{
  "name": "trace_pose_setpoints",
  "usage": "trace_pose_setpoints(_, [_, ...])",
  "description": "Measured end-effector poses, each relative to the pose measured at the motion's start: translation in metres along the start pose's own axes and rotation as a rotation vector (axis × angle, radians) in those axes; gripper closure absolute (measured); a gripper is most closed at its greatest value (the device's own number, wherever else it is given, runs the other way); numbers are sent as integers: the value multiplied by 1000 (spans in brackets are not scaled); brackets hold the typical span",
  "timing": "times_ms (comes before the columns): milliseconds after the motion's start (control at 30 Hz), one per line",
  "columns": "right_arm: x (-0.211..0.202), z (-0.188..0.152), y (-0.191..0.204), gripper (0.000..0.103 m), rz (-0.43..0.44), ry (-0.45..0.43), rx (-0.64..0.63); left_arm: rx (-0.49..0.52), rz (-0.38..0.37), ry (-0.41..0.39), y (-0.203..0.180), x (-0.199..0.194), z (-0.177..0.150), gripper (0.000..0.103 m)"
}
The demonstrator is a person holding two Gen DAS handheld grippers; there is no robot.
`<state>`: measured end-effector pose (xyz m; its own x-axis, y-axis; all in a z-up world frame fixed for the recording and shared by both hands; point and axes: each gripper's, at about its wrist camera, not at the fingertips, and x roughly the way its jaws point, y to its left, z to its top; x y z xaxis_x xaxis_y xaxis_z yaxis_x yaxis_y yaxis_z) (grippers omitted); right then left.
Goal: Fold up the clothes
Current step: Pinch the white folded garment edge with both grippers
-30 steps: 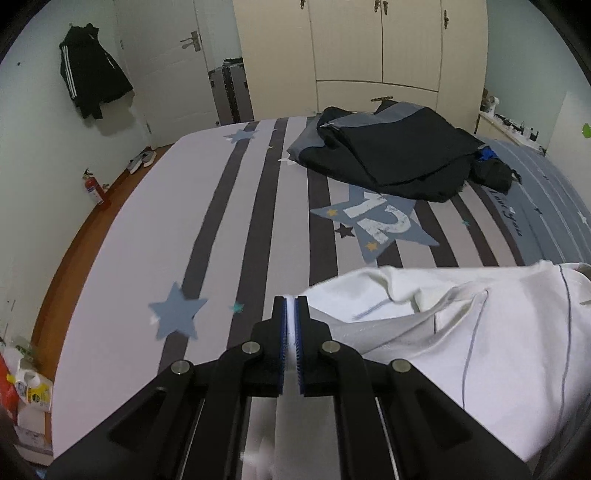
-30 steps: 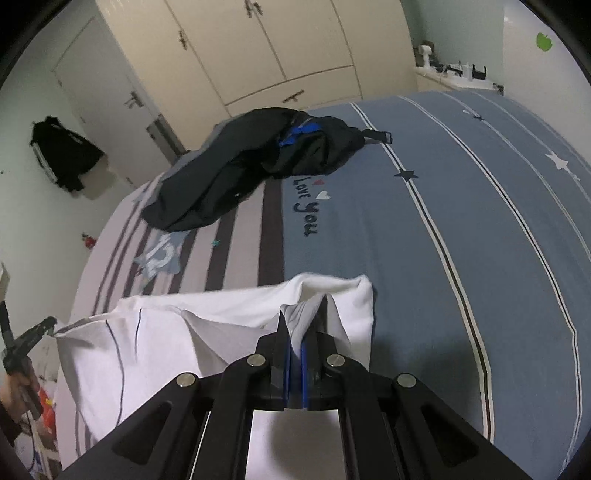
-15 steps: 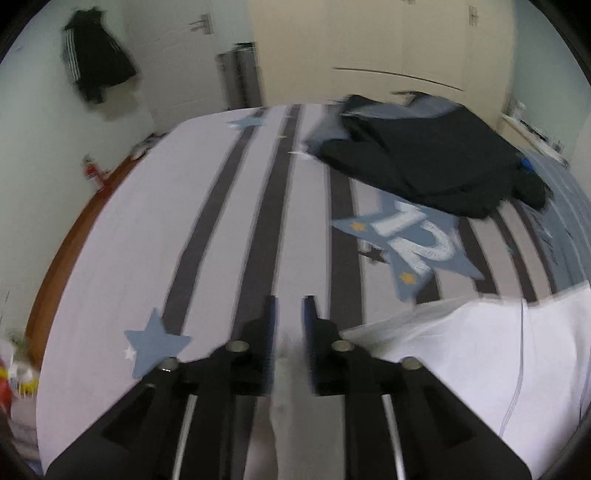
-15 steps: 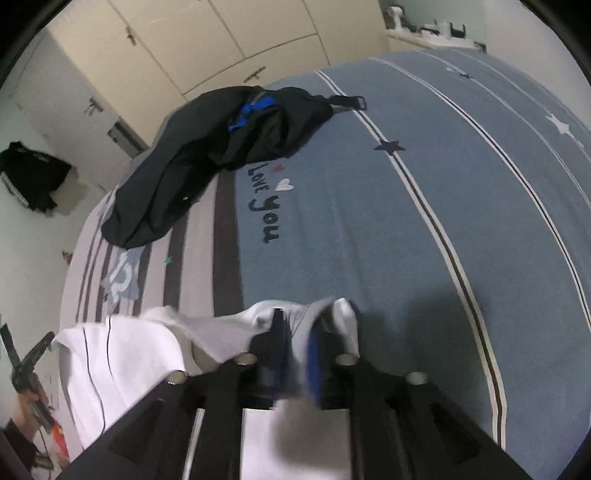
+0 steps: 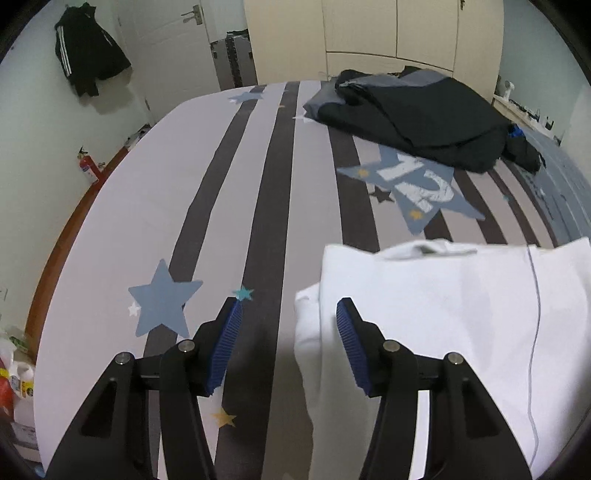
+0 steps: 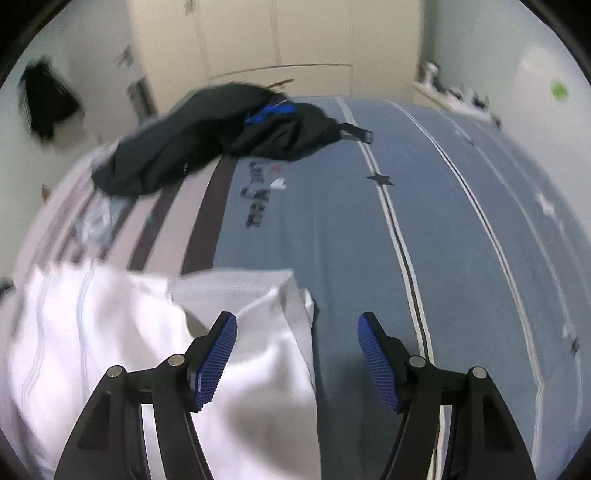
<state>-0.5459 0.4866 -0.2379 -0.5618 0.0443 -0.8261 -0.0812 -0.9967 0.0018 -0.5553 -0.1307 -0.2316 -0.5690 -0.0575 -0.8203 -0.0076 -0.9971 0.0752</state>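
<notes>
A white garment lies flat on the striped bed, with thin blue lines across it. My left gripper hangs low over its left edge; its jaws are opening and the cloth edge sits loose between them, touching neither pad. In the right wrist view the same white garment spreads left and below. My right gripper is over the garment's right edge with jaws opening; the cloth lies slack by the left pad.
A heap of dark clothes lies at the far side of the bed, also seen as dark clothes in the blurred right view. A black jacket hangs on the wall; a wardrobe stands behind.
Both grippers were shut on the white garment's edges a second ago; both have spread their jaws and let it go. The hands sank toward the bed and the cloth now lies flat.
</notes>
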Motion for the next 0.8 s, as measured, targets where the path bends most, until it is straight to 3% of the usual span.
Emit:
trace_pose_setpoints(167, [10,-14,24,39,-20,-5,-80,43,-42,-2,-14,8,2,52])
trace_pose_setpoints(400, [31,-14,30,39,-44,15,-96,86,-72,37,-30,38,14,53])
trace_pose_setpoints(533, [44,-11,20,39,-109,16,-76,90,-77,76,-34,58,16,63])
trace_pose_setpoints(633, [52,-12,0,39,-59,29,18,76,-77,76,-32,64,13,80])
trace_pose_setpoints(800, [49,-12,-2,40,-35,-10,25,64,-66,52,-33,63,11,83])
